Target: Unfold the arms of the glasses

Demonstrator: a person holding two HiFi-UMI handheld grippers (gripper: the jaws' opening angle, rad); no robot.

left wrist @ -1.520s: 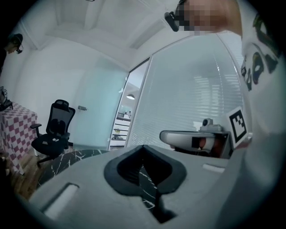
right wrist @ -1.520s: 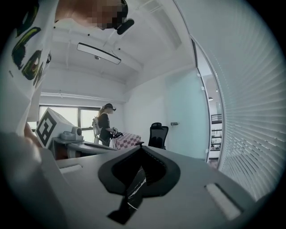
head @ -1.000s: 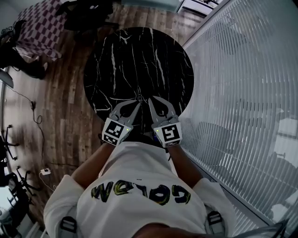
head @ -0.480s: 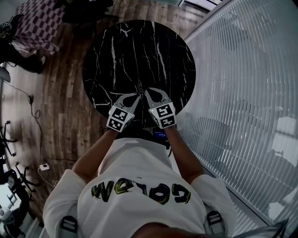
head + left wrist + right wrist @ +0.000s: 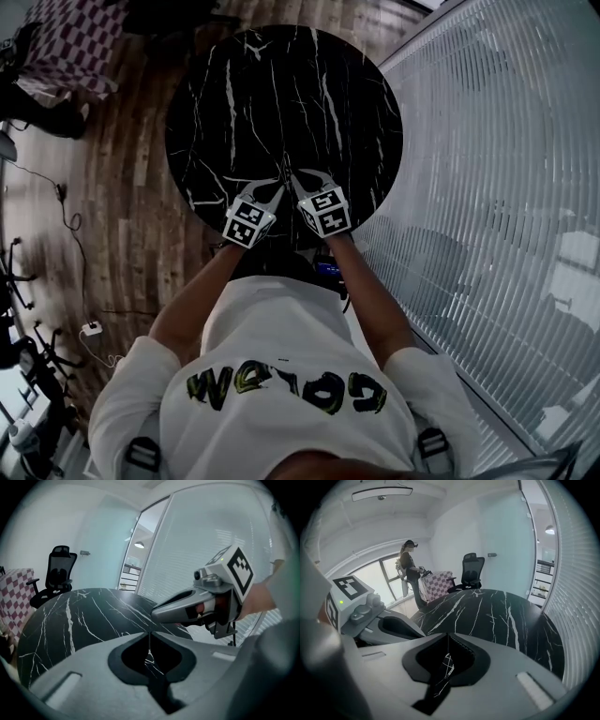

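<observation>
Closest in, the person's white shirt (image 5: 281,347) with its yellow-green lettering fills the bottom of the head view, and both bare forearms reach forward to the near rim of the round black marble table (image 5: 281,84). The left gripper (image 5: 280,189) and the right gripper (image 5: 290,178) come in nose to nose, tips almost touching each other, with their marker cubes (image 5: 248,222) angled up toward the camera.

In the left gripper view the jaws are clenched tip to tip, only a hairline seam between them, and nothing shows caught in it. The right gripper's grey beak crosses just beyond them. In the right gripper view it's the same story: jaws pressed together, nothing seen in the pinch. Through the window behind those tips sits a small pale-rimmed oval (image 5: 446,663). Lens or marble vein? Cannot tell.

The glasses (image 5: 283,171) lie right at the meeting tips, on the near part of the tabletop. From overhead they read as one thin sliver, its long axis running straight away from the person toward the table's middle. They are too small to say which end is the front, or how the arms lie.

Farther out there is wooden floor (image 5: 122,216), a black office chair (image 5: 471,571) and a checked cloth (image 5: 70,47). A person (image 5: 408,566) stands by the window, and a slatted glass wall (image 5: 487,187) runs along the right.
</observation>
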